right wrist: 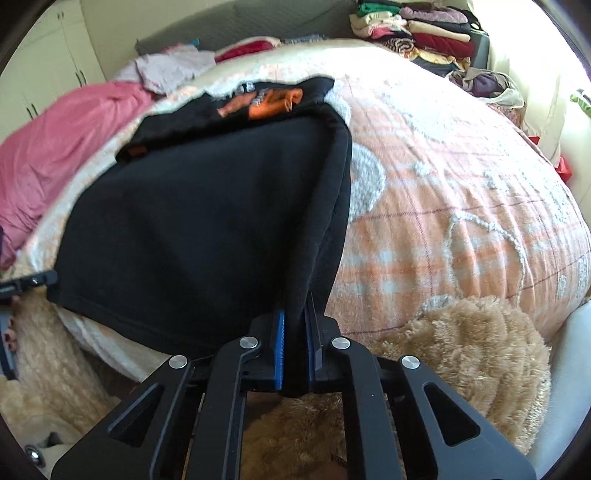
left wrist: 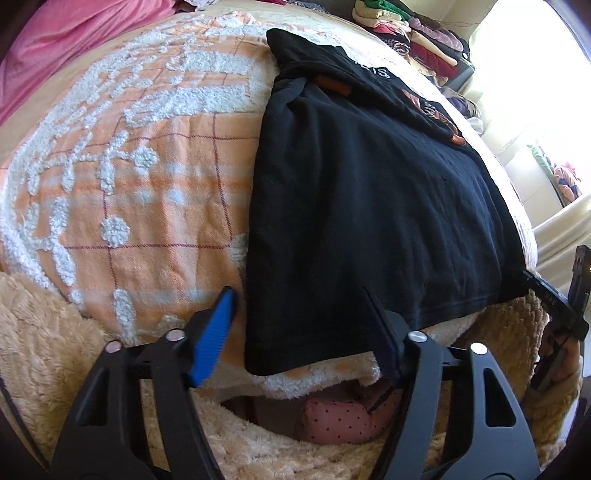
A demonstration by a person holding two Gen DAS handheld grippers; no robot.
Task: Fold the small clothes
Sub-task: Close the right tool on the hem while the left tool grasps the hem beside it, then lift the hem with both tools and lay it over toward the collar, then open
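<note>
With the black T-shirt (left wrist: 369, 206) lying on the orange bedspread (left wrist: 147, 184), we clamp its near right corner in the right gripper (right wrist: 295, 350); the left gripper (left wrist: 303, 332) straddles the left corner, unclenched. Next: close left, fold hem toward collar.

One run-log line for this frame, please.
right gripper: shut on black shirt corner | left gripper: open, straddling other corner | bed

A home bedroom: a bed (right wrist: 461, 206) under an orange checked blanket, a pink sheet (right wrist: 55, 155) at its far corner, stacked folded clothes (right wrist: 424, 33) beyond, and white wardrobe doors (right wrist: 48, 62)
</note>
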